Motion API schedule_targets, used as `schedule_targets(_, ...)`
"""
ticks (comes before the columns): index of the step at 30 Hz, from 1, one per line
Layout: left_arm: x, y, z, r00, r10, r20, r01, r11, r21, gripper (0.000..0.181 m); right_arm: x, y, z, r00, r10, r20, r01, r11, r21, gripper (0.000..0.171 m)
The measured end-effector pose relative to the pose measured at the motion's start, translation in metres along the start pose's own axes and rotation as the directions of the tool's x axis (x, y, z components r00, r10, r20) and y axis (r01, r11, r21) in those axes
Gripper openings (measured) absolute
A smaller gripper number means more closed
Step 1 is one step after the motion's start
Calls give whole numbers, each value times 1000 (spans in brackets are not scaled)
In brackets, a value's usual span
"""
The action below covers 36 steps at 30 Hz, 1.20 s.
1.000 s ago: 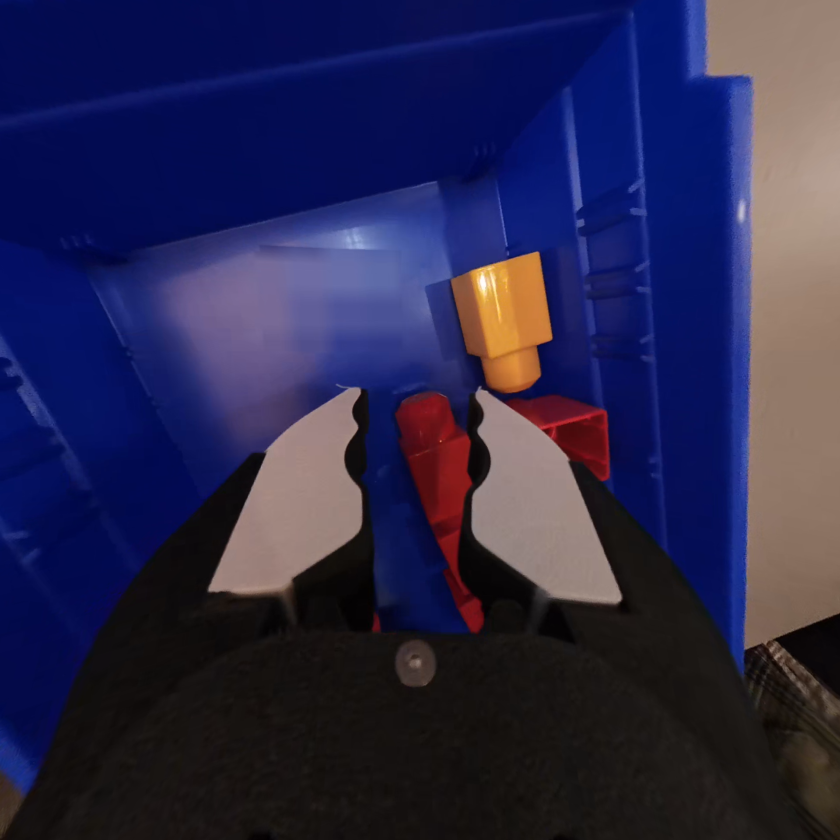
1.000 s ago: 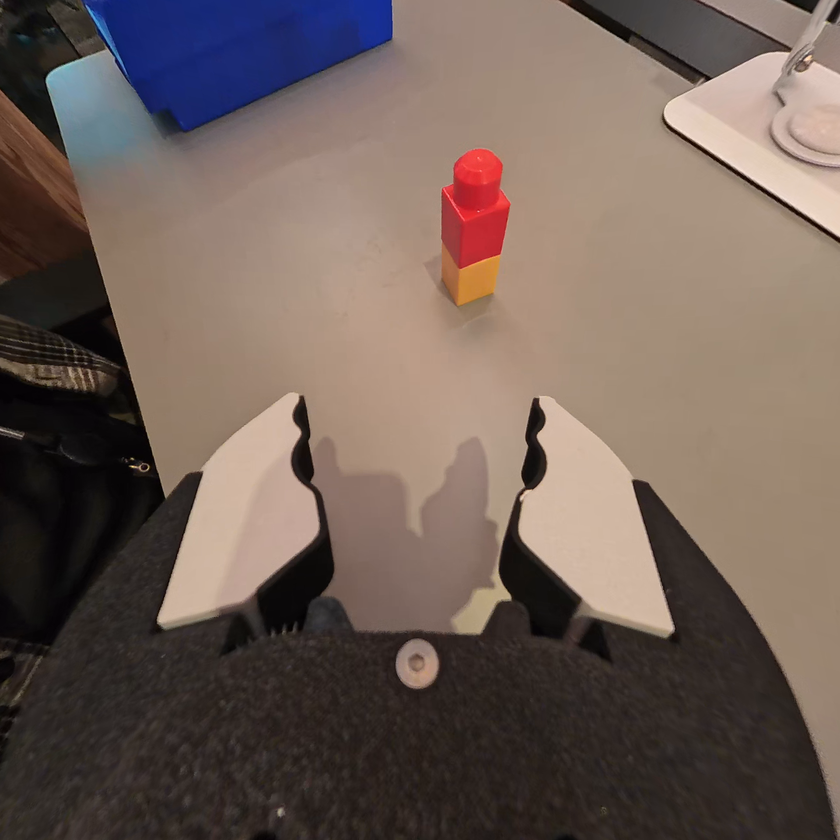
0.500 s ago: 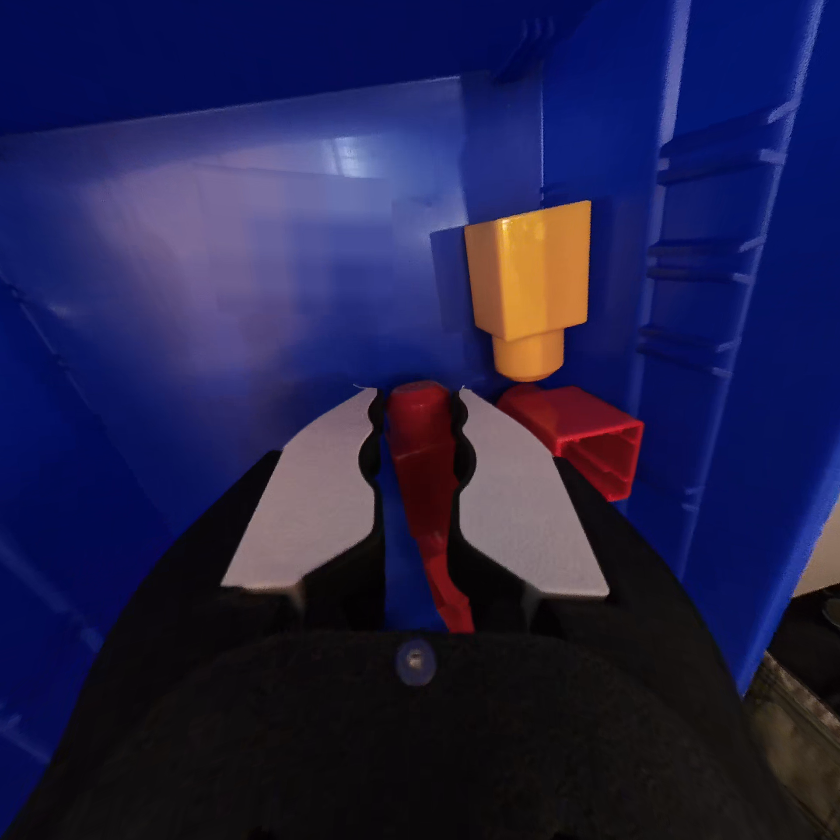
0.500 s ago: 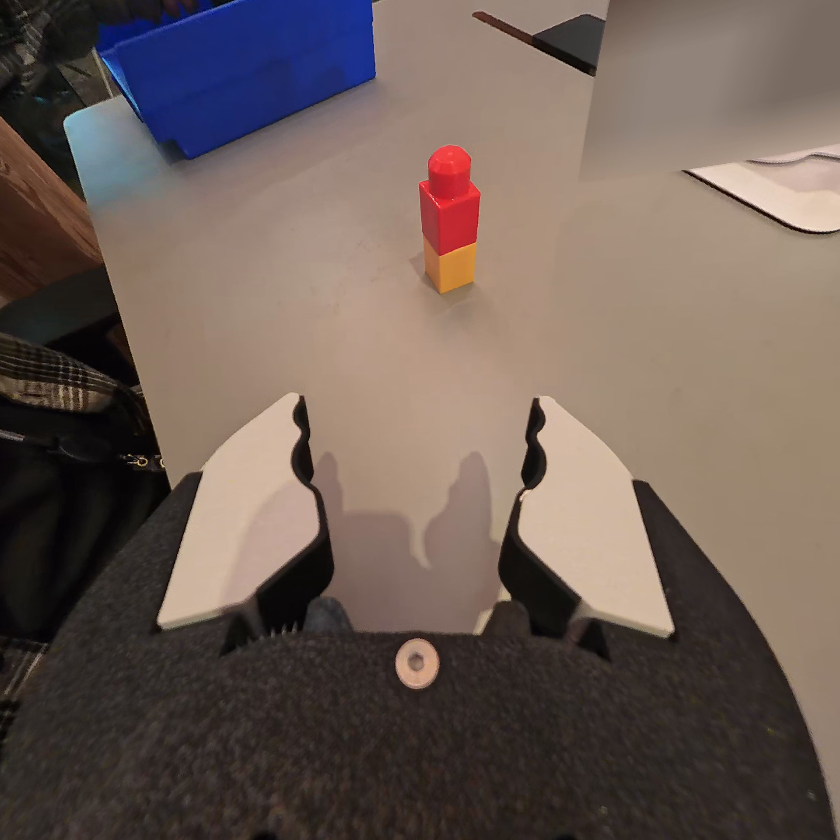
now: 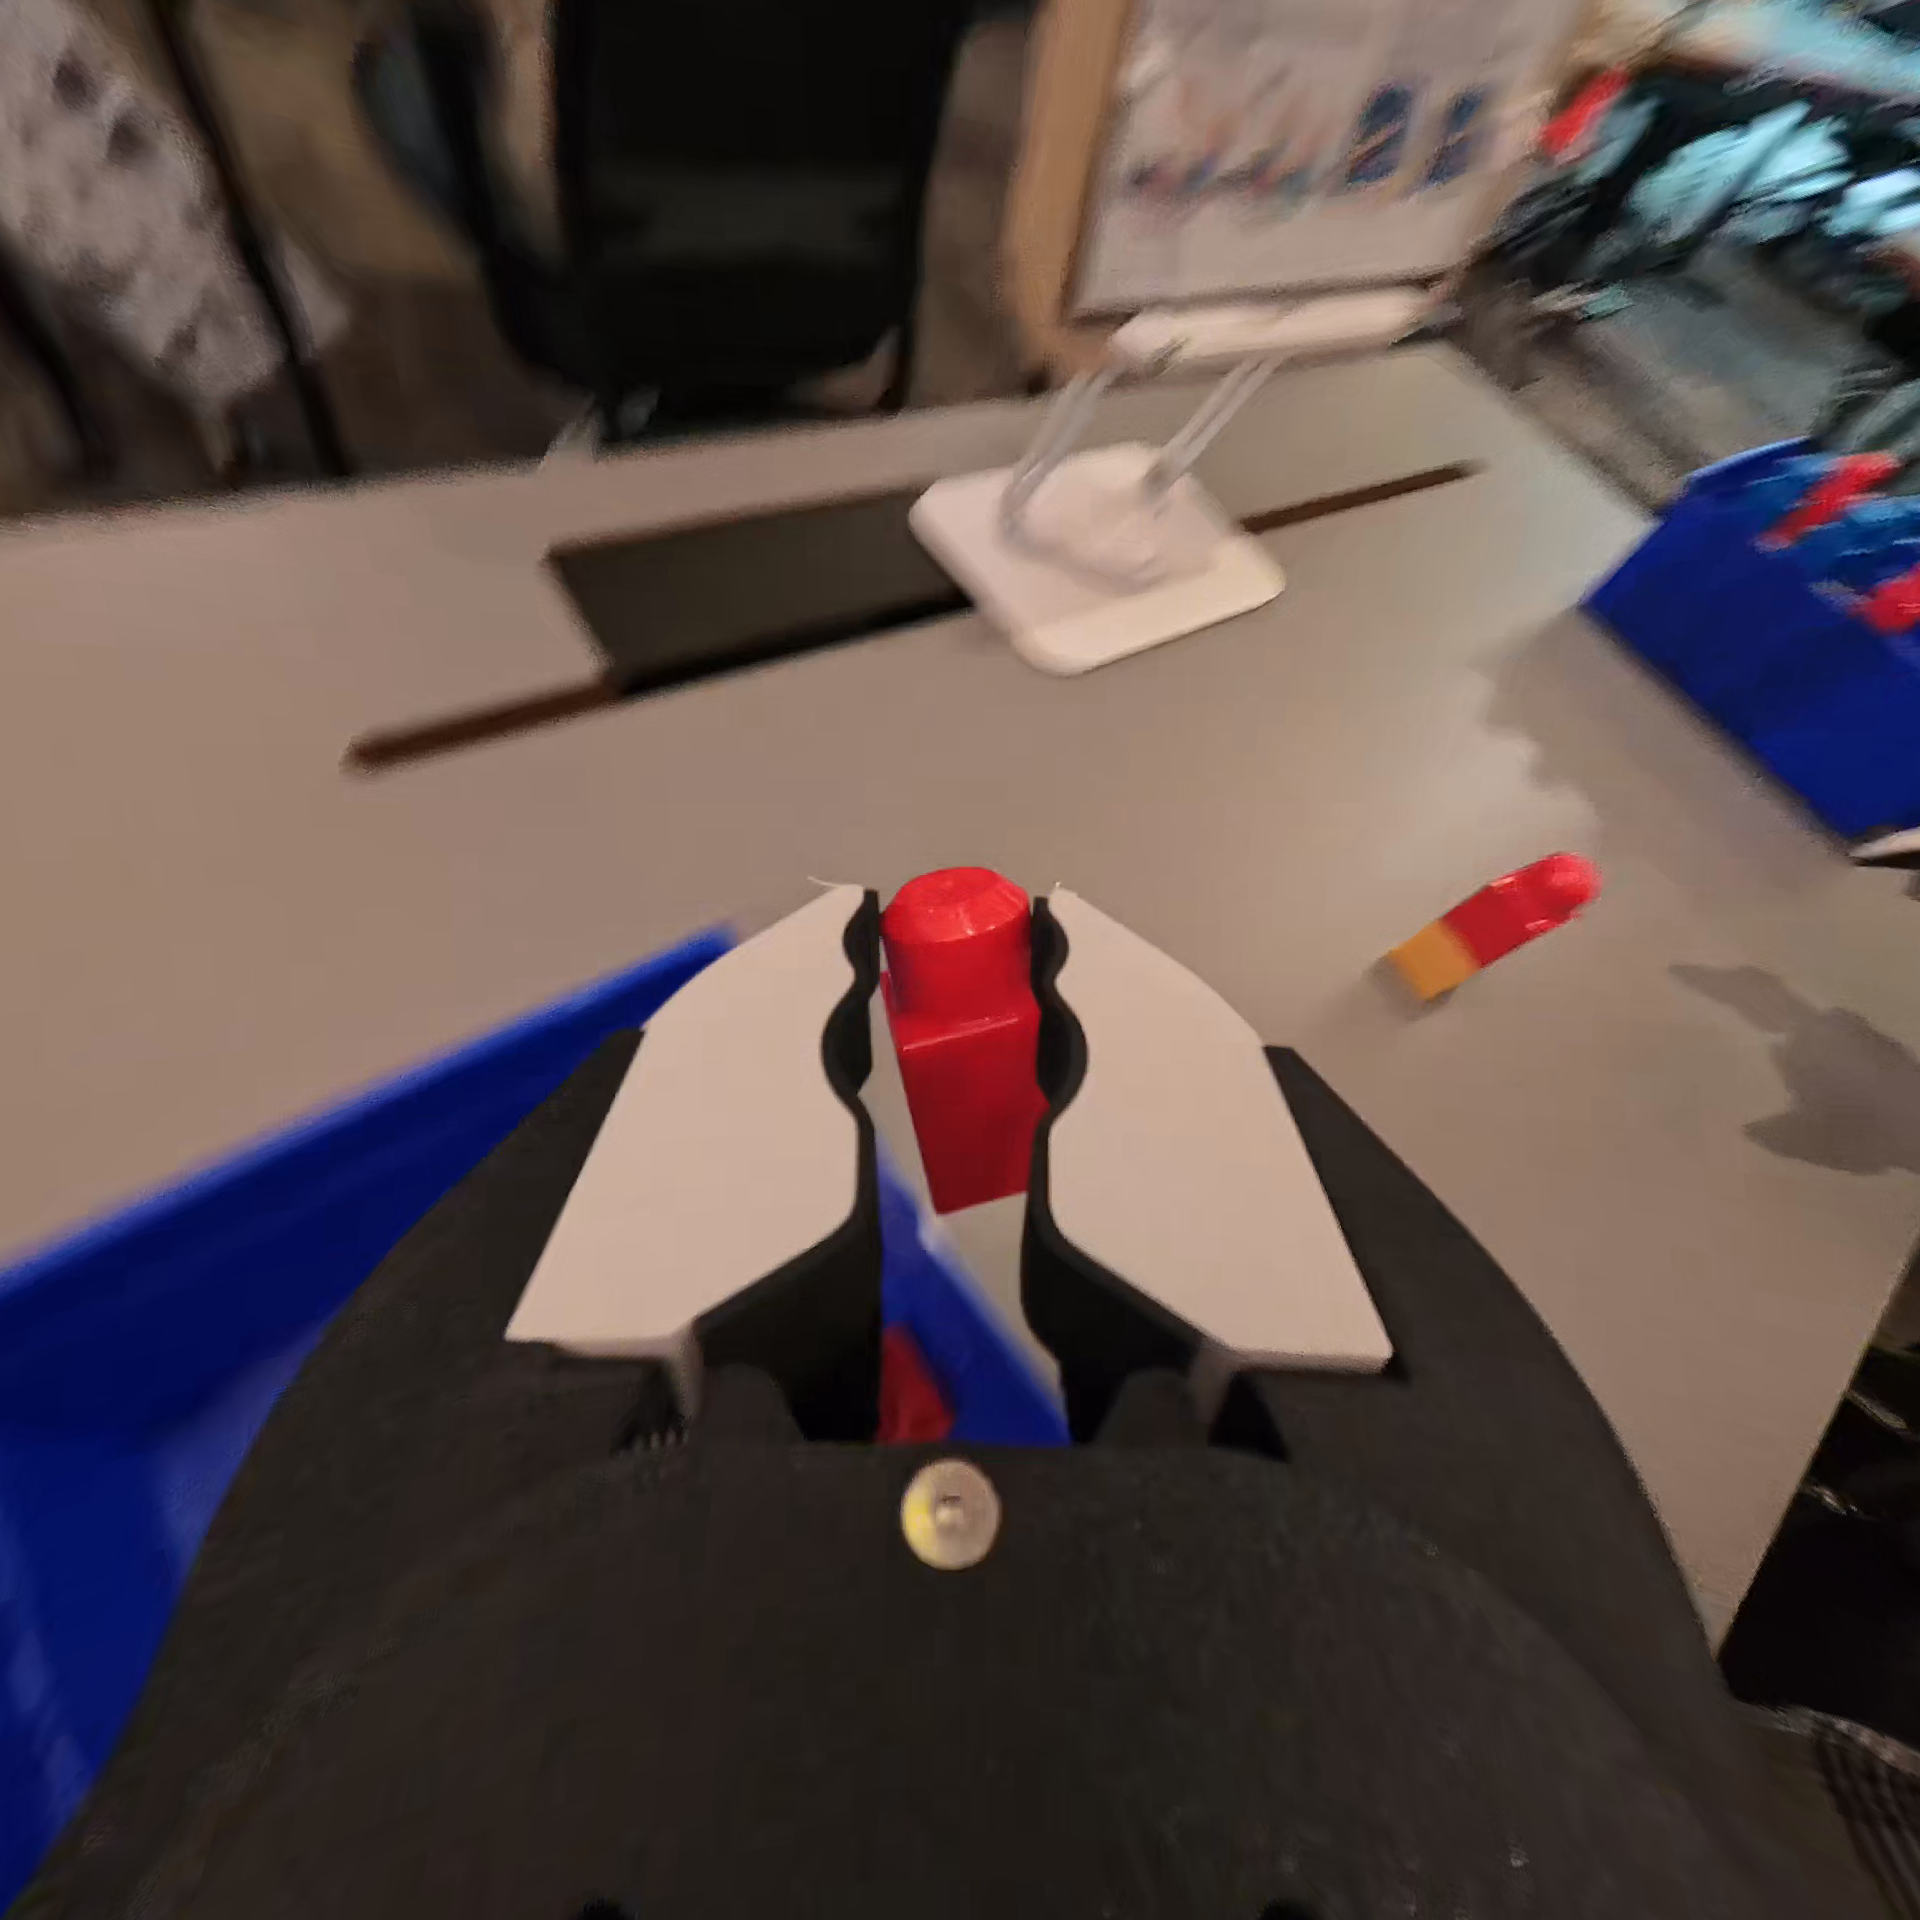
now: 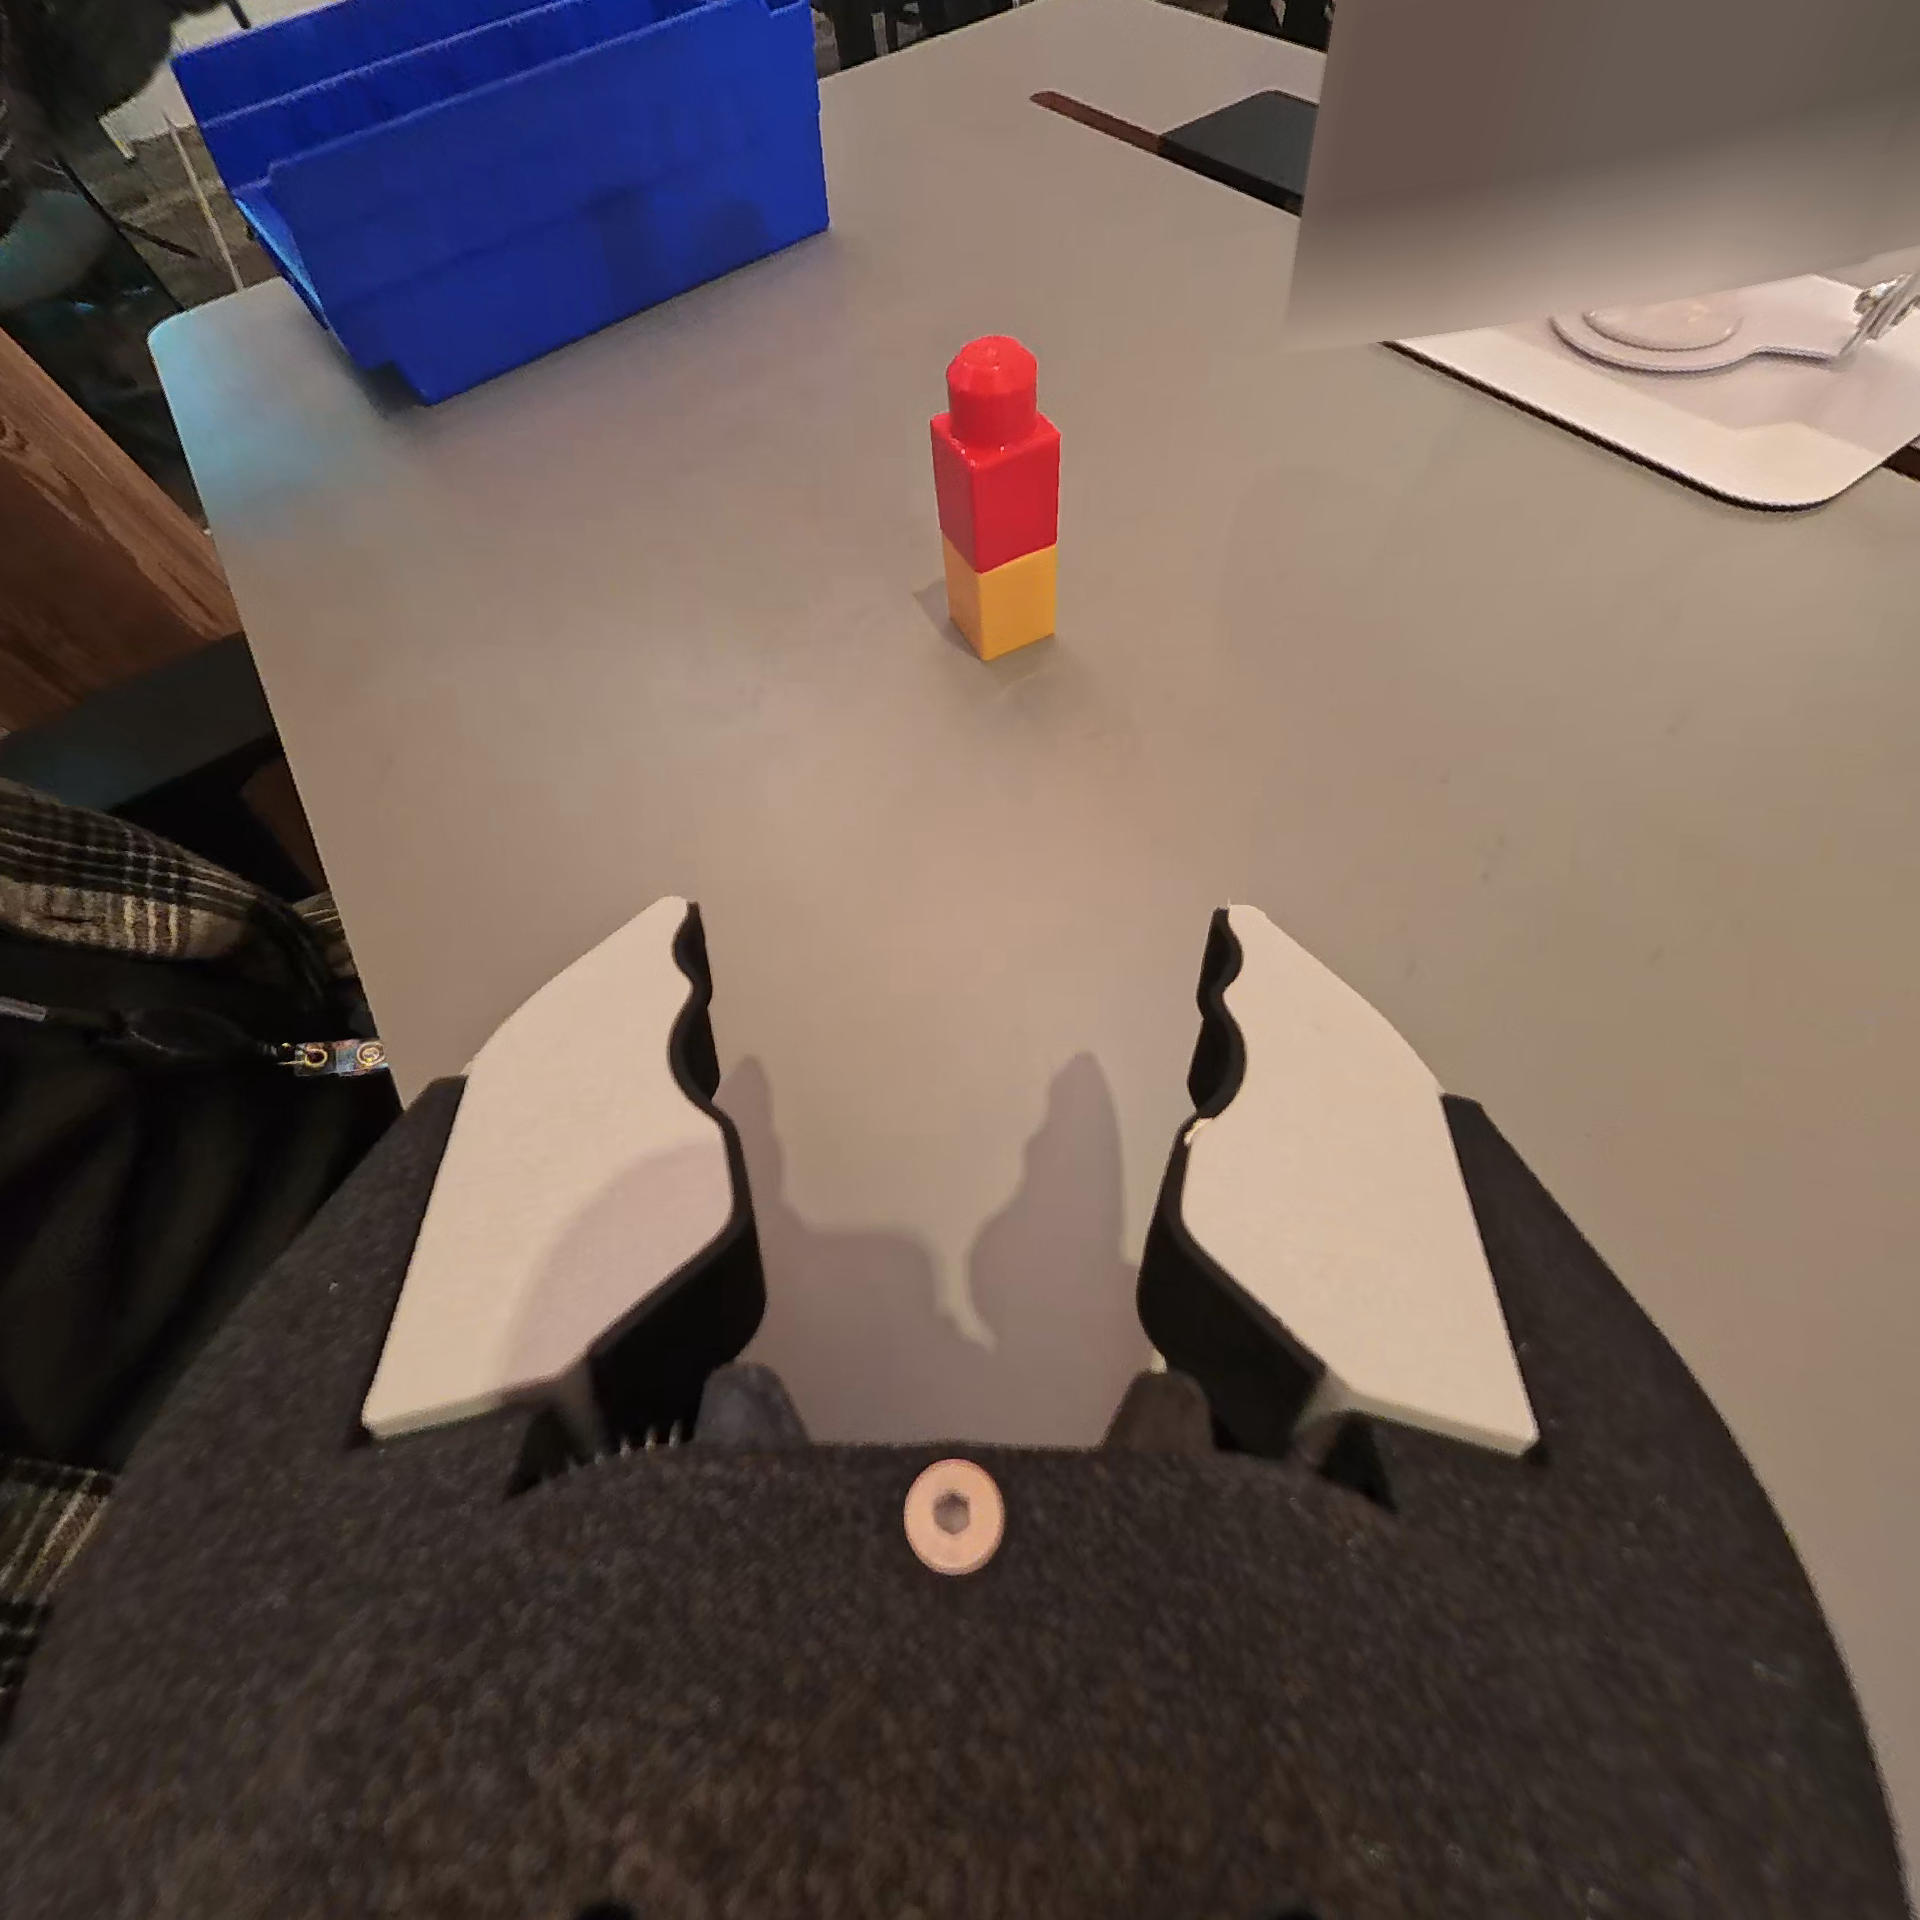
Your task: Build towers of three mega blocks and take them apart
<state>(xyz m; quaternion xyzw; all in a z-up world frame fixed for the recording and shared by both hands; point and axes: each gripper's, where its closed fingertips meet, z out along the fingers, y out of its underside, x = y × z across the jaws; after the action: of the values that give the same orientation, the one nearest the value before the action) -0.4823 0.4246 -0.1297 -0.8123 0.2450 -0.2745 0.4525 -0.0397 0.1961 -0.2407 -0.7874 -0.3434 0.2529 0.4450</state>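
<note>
My left gripper (image 5: 951,914) is shut on a red block (image 5: 961,1049), held above the edge of a blue bin (image 5: 312,1174). A two-block tower, red on yellow, stands on the grey table; it shows at the right of the left wrist view (image 5: 1486,940) and in the middle of the right wrist view (image 6: 997,499). My right gripper (image 6: 956,925) is open and empty, low over the table, some way in front of the tower.
A blue bin (image 6: 520,187) stands at the table's far left corner in the right wrist view. A second blue bin with blocks (image 5: 1787,634) is at the right of the left wrist view. A white stand base (image 5: 1101,571) and a dark slot (image 5: 748,592) lie farther back. There is about 55 centimeters between the tips of the two grippers.
My left gripper has closed on the red block and lifted it out of the blue bin, swinging toward the table. My right gripper stays open and has moved slightly.
</note>
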Motion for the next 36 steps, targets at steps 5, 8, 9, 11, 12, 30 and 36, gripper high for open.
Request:
schedule_targets(5,100,-50,32,949,209,-236,-148,956,254,27,1,4,-9,1000,10,-17,-9,1000,7,89)
schedule_targets(8,162,-58,61,875,320,-364,-189,917,352,27,2,7,-15,999,20,-28,-20,1000,15,89)
schedule_targets(9,182,-56,74,844,352,-404,-201,907,370,27,2,8,-16,999,24,-29,-24,1000,18,89)
schedule_targets(11,216,-46,100,784,399,-476,-220,895,388,27,2,11,-19,999,30,-32,-30,999,18,89)
schedule_targets(12,230,-39,112,751,424,-506,-231,887,400,27,2,13,-21,999,32,-35,-31,999,16,89)
schedule_targets(30,282,32,169,425,489,-762,-216,872,439,27,9,26,-30,997,61,-55,-61,998,6,89)
schedule_targets(36,285,47,181,407,477,-779,-220,879,423,27,11,25,-30,996,65,-60,-65,998,2,89)
